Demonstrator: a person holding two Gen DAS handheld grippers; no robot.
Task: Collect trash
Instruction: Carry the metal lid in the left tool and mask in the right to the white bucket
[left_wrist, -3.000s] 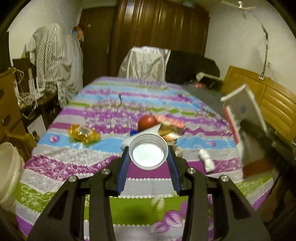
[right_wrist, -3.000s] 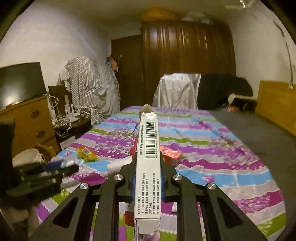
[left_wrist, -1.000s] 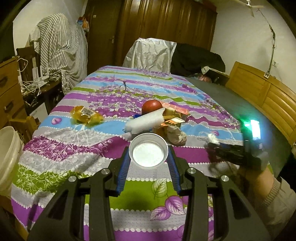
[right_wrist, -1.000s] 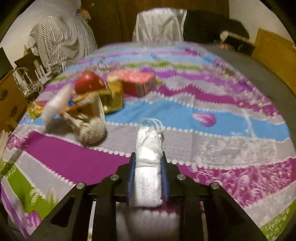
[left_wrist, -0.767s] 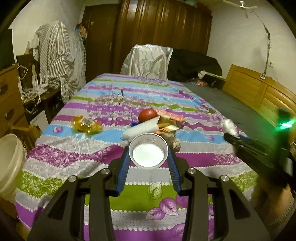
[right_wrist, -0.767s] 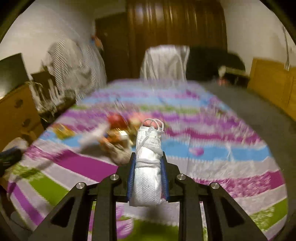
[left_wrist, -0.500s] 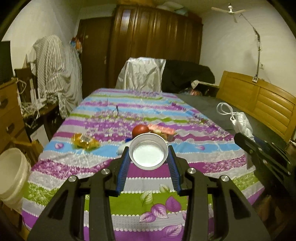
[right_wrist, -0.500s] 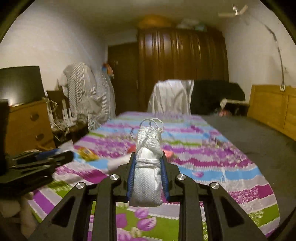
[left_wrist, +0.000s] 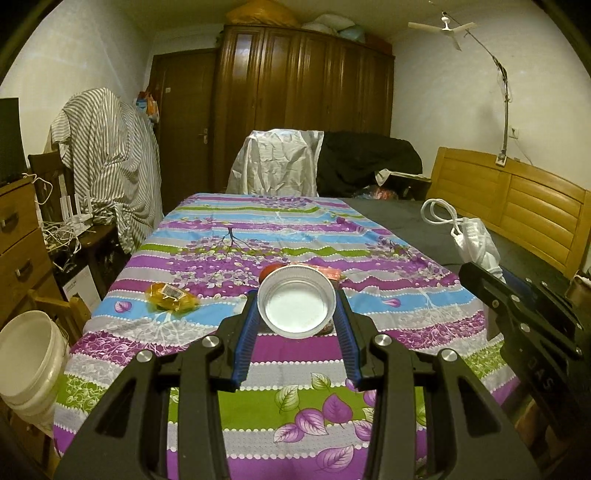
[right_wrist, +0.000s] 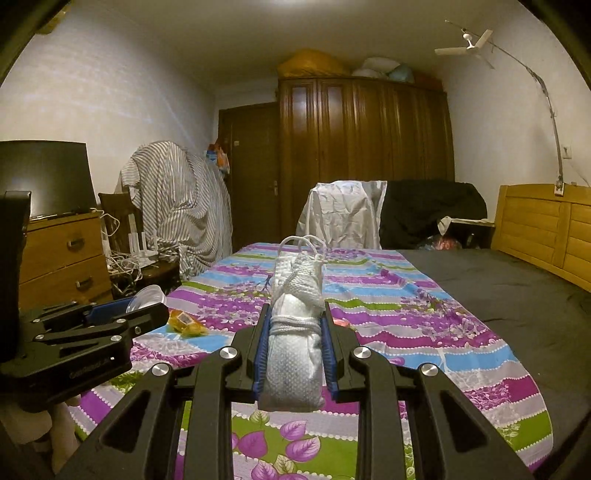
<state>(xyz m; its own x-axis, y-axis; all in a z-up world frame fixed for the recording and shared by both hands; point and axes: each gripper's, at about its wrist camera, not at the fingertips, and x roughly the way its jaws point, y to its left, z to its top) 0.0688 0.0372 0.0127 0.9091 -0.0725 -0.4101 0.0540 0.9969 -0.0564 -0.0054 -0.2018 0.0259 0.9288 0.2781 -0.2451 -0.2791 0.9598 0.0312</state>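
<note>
Above the striped bedspread (left_wrist: 295, 369), lid (left_wrist: 296, 301) clamped left, white mask (right_wrist: 295, 332) clamped right, no legible labels

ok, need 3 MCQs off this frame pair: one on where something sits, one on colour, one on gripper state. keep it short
1. Where is the yellow crinkled wrapper?
A. In the white plastic bucket
B. On the striped floral bedspread, left of the left gripper
C. On the wooden dresser

2. What colour are the pads on the left gripper's fingers?
A. Blue
B. Red
C. Green

3. What is the state of the right gripper?
A. Open and empty
B. Shut on a cardboard box
C. Shut on the rolled white face mask

Answers:
1 B: the wrapper lies on the bedspread, left of the left gripper; the bucket stands on the floor beside the bed.
2 A: the left wrist view shows blue ribbed pads either side of the round clear plastic cup.
3 C: the face mask with its ear loops is clamped between both fingers.
</note>
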